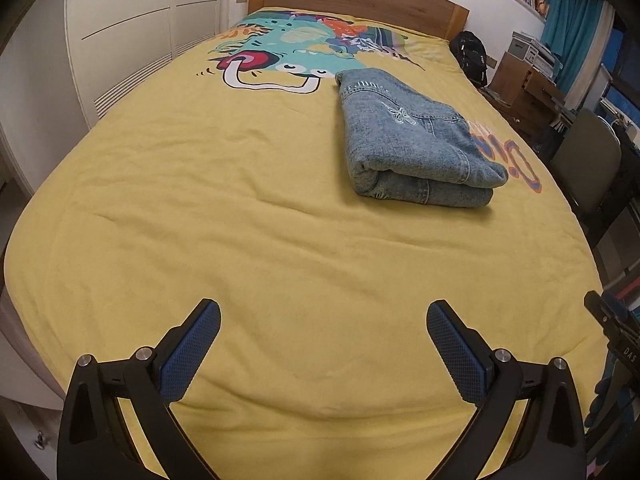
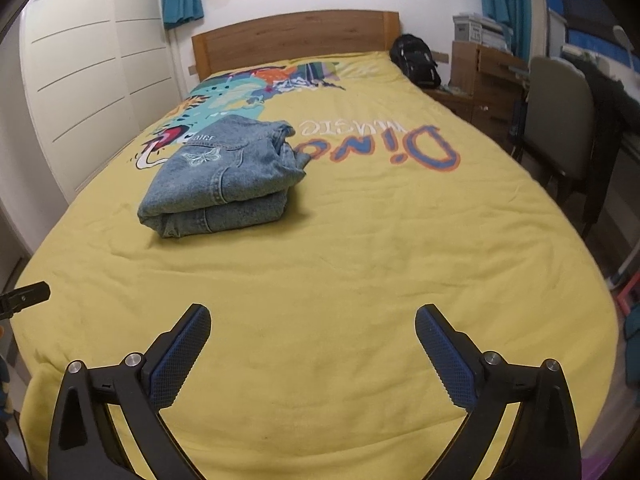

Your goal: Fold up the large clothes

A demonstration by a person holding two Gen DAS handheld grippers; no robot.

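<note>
The left gripper (image 1: 323, 322) hangs wide open, holding nothing. The jeans (image 1: 412, 140) lie folded at 1 o'clock on the yellow bed cover (image 1: 240, 220) (the job looks done). The right gripper (image 2: 313, 326) is wide open and empty too. A chair (image 2: 560, 128) stands at 2 o'clock, blocking nothing.

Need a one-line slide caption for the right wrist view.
Open right gripper above a yellow bedspread, with folded jeans lying ahead to its left.
</note>
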